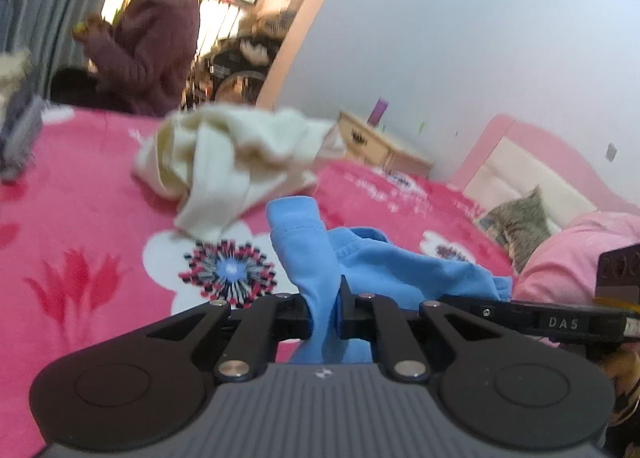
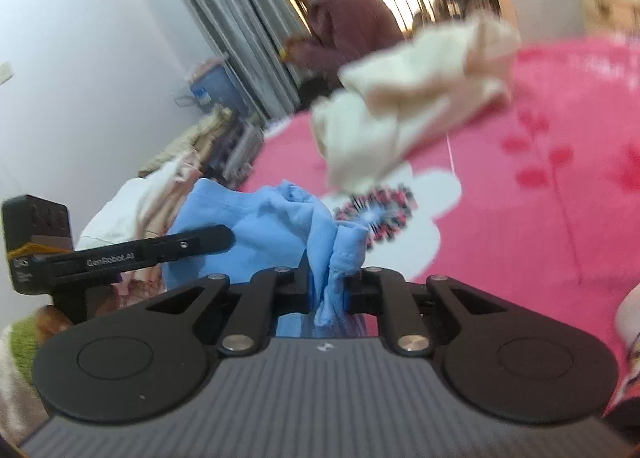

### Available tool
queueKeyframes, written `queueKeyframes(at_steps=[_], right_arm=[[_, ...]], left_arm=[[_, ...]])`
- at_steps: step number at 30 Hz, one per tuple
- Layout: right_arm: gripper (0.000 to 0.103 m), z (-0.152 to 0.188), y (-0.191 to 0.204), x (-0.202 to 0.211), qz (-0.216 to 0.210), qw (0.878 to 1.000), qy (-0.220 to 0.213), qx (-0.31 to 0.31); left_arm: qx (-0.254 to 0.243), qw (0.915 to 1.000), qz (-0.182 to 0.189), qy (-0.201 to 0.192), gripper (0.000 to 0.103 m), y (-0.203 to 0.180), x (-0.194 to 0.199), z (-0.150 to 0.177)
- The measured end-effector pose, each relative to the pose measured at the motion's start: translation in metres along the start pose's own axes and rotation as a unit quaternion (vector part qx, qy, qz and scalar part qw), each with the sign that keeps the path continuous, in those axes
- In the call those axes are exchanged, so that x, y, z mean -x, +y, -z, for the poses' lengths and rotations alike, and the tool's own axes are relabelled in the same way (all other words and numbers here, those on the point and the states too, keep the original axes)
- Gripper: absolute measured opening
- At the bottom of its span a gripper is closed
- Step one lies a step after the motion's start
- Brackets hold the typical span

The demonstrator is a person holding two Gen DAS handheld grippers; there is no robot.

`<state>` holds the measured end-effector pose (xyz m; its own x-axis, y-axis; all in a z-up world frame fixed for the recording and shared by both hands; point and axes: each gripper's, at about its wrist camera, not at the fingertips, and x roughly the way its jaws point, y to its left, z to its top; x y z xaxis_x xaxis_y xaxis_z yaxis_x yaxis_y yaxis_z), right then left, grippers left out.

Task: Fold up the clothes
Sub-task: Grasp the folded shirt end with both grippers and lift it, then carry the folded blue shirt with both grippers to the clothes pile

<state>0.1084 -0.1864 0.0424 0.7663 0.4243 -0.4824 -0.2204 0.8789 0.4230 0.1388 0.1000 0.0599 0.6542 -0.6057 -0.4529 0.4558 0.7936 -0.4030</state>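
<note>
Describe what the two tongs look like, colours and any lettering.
Both tongs, left and right, are matte black with scissor-like linkage arms, silver pivot pins, round black side discs and a ribbed grey body bearing a small white logo. Seen side-on from the opposite camera, the right one reads "DAS", the left "GenRobot.AI".

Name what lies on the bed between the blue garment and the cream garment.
In the left wrist view, only pink floral blanket separates blue garment from cream garment: a white flower with a spiky centre.
</note>
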Motion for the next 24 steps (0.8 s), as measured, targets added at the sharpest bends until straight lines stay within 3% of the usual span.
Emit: queueKeyframes(at_steps=[5, 10, 16, 24], right_arm=[[0.010, 0.017, 0.058, 0.047, -0.007, 0.996, -0.072, 0.049], [0.010, 0.032, 0.105, 0.076, -0.019, 0.990, -0.127, 0.055], [0.010, 0.018, 0.156, 0.087, -0.059, 0.984, -0.156, 0.061], [0.010, -0.019, 0.237, 0.064, -0.144, 0.971, -0.170, 0.087]], left_arm=[[-0.012, 0.9988, -0.034, -0.033, 0.010, -0.021, 0.067, 0.004], [-0.017, 0.9958, -0.028, -0.086, 0.010, -0.028, 0.134, 0.007], [-0.018, 0.9885, -0.034, -0.146, 0.010, -0.023, 0.215, -0.005], [-0.025, 0.9699, -0.090, -0.225, 0.010, 0.002, 0.321, -0.037]])
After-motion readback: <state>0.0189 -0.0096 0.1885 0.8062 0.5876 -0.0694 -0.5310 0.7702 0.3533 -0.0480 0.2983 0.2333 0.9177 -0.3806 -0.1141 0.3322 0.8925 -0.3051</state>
